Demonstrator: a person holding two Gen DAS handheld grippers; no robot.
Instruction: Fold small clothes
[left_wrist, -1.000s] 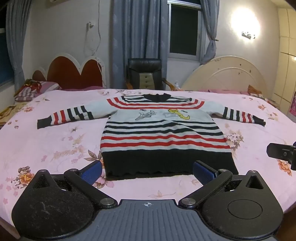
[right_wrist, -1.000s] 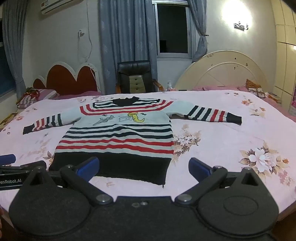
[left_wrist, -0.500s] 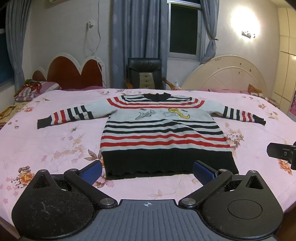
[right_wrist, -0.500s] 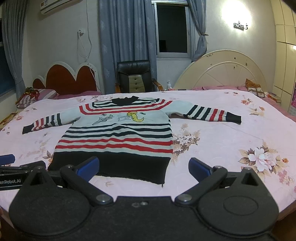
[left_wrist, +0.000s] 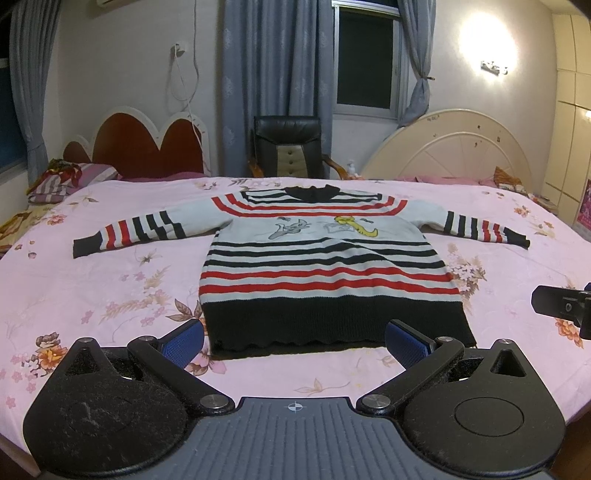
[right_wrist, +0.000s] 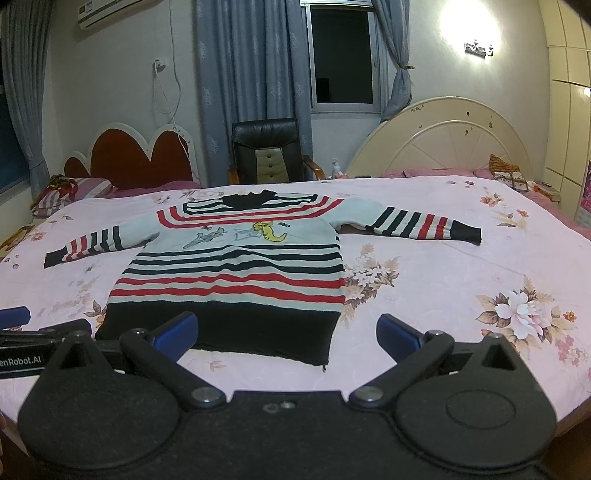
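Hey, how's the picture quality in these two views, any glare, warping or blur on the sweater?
Left wrist view: wall lamp blows out into glare, fisheye bows the bed edges, striped sweater sharp. Right wrist view: same lamp glare, curved walls, sweater sharp and evenly lit.

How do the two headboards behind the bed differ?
The left headboard is dark red with a white scalloped rim, shaped in humps; the right headboard is cream all over, one wide arch with fan-like ribs. The right one looks broader. Both stand beyond the pink floral bedsheet, flanking the black chair.
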